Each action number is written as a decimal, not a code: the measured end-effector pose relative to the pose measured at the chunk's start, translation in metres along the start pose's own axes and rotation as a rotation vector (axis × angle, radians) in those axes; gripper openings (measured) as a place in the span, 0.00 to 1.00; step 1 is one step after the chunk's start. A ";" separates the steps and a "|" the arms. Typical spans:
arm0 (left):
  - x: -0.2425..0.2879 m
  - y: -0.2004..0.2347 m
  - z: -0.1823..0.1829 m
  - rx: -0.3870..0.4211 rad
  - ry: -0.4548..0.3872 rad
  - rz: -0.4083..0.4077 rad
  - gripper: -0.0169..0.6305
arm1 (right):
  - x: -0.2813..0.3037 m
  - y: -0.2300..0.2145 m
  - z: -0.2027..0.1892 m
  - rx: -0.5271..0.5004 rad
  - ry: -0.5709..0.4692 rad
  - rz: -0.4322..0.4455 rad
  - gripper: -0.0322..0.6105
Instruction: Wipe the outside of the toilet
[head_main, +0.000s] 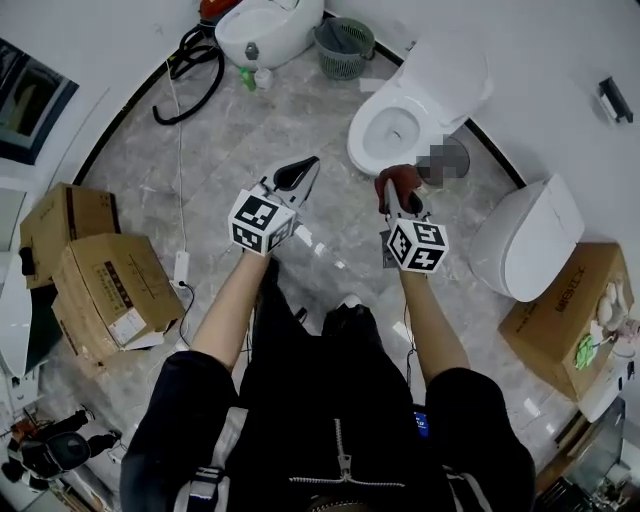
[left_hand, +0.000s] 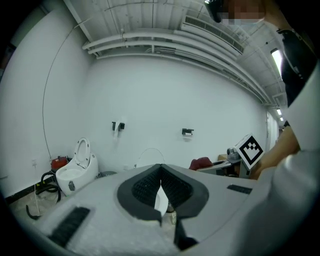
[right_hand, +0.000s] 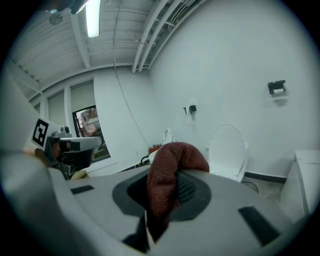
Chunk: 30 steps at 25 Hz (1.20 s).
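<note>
A white toilet (head_main: 400, 120) with its lid up stands on the grey floor ahead of me; in the right gripper view the toilet (right_hand: 227, 150) shows beyond the jaws. My right gripper (head_main: 398, 190) is shut on a dark red cloth (head_main: 402, 180), held in the air just short of the bowl's front rim. The cloth (right_hand: 167, 170) bulges out over the right gripper (right_hand: 167, 176). To the left, my left gripper (head_main: 300, 172) is shut with nothing in it, well clear of the bowl. The left gripper (left_hand: 161, 172) points at the wall.
A second open toilet (head_main: 265, 30) stands at the far wall beside a green basket (head_main: 345, 45) and a black hose (head_main: 195, 70). A third toilet with its lid down (head_main: 525, 240) is at the right. Cardboard boxes sit at the left (head_main: 100, 285) and right (head_main: 565, 310).
</note>
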<state>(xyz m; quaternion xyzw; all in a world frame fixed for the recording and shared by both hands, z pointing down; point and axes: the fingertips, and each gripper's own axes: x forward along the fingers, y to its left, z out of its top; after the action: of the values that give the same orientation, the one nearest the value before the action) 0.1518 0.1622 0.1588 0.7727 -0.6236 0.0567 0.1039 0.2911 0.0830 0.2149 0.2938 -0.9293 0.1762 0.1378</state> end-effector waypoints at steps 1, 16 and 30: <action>-0.004 0.011 0.006 0.001 -0.011 -0.003 0.03 | 0.005 0.006 0.003 0.010 -0.001 -0.013 0.13; -0.054 0.288 0.038 0.029 0.016 -0.154 0.03 | 0.157 0.124 0.056 0.058 -0.040 -0.262 0.13; 0.046 0.431 0.063 0.065 0.030 -0.265 0.03 | 0.290 0.097 0.093 0.123 -0.091 -0.386 0.13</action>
<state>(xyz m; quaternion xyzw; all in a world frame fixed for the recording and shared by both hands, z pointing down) -0.2612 0.0179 0.1464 0.8503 -0.5124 0.0742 0.0946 -0.0100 -0.0249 0.2121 0.4821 -0.8485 0.1895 0.1086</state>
